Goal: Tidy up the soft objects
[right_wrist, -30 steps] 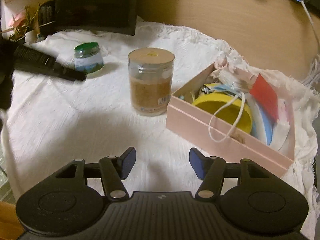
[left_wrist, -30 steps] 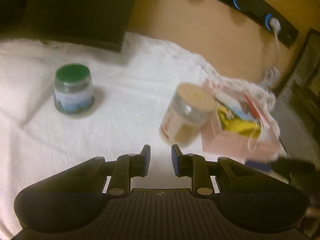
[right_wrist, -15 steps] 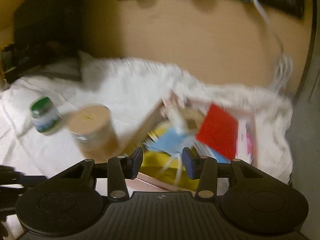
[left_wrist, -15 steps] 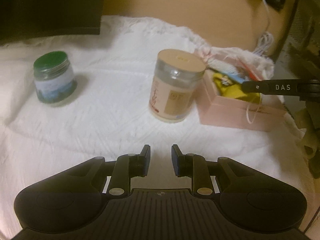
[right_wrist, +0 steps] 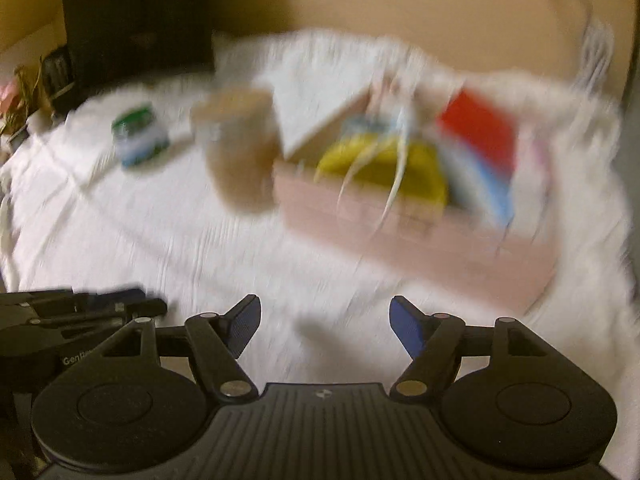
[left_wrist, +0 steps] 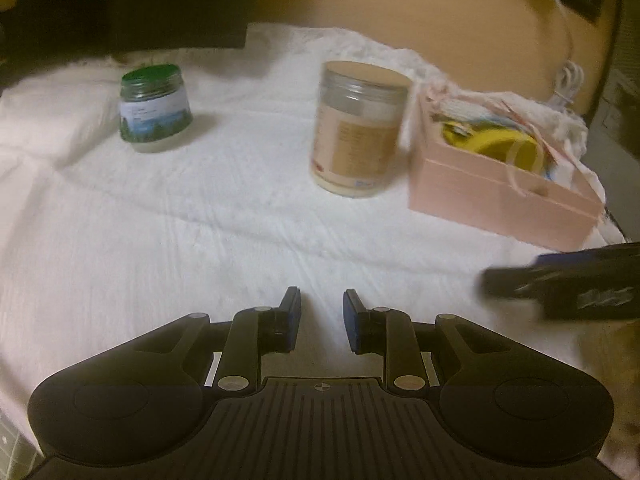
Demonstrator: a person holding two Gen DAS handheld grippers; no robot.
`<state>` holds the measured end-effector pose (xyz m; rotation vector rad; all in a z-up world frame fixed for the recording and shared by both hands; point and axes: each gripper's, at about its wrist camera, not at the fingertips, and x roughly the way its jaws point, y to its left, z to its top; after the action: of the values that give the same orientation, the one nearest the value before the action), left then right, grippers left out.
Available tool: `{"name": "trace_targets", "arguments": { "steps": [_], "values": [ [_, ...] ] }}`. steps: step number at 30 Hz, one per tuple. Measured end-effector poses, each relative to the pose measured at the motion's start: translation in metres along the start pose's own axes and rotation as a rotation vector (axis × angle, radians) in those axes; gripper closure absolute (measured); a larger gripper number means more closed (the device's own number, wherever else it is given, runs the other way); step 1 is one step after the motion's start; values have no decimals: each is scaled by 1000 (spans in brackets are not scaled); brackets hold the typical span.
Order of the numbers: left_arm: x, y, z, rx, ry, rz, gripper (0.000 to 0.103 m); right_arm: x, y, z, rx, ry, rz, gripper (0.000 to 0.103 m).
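A pink box (left_wrist: 500, 196) on the white cloth holds soft things: a yellow piece (left_wrist: 500, 146), white fabric and loose strings. The right wrist view is blurred but shows the same pink box (right_wrist: 400, 220), its yellow piece (right_wrist: 380, 164), a red sheet (right_wrist: 476, 136) and a blue piece (right_wrist: 496, 192). My left gripper (left_wrist: 322, 316) hovers over bare cloth in front of the jars, its jaws a narrow gap apart with nothing between them. My right gripper (right_wrist: 324, 320) is short of the box with its jaws opening, and nothing is between them.
A green-lidded jar (left_wrist: 154, 114) and a tall tan-lidded jar (left_wrist: 360, 128) stand on the white cloth (left_wrist: 160, 240), the tall one right beside the box. A dark object sits at the back left. A white cable (left_wrist: 566, 44) hangs on the wall behind.
The right gripper drew back from over the box to the cloth in front of it, and its jaws narrowed, then widened. The left gripper swung right and sank; its gap is unchanged.
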<state>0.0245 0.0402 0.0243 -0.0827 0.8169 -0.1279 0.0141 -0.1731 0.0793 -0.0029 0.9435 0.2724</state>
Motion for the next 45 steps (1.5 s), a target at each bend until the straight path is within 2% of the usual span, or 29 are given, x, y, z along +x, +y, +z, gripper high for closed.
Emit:
{"name": "trace_targets", "arguments": {
  "steps": [2, 5, 7, 9, 10, 14, 19, 45],
  "values": [
    [-3, -11, -9, 8, -29, 17, 76, 9, 2, -9, -25, 20, -1, 30],
    [-5, -25, -18, 34, -70, 61, 76, 14, 10, -21, -103, -24, -55, 19],
    [-6, -31, -20, 32, -74, 67, 76, 16, 11, -26, -117, -54, -83, 5],
    [-6, -36, -22, 34, -76, 90, 75, 18, 4, -30, -81, -60, -115, 0],
    [-6, -38, -23, 38, -83, 101, 75, 16, -1, -31, -52, -66, -109, 0],
    [-6, -41, -29, 36, -116, 120, 75, 14, -4, -32, -78, -72, -96, 0],
    [-7, -44, -29, 11, -119, 143, 75, 13, -9, -41, -120, -155, -58, 0],
    [-7, -44, -30, 17, -122, 147, 75, 14, -10, -41, -117, -154, -54, 0]
  ]
}}
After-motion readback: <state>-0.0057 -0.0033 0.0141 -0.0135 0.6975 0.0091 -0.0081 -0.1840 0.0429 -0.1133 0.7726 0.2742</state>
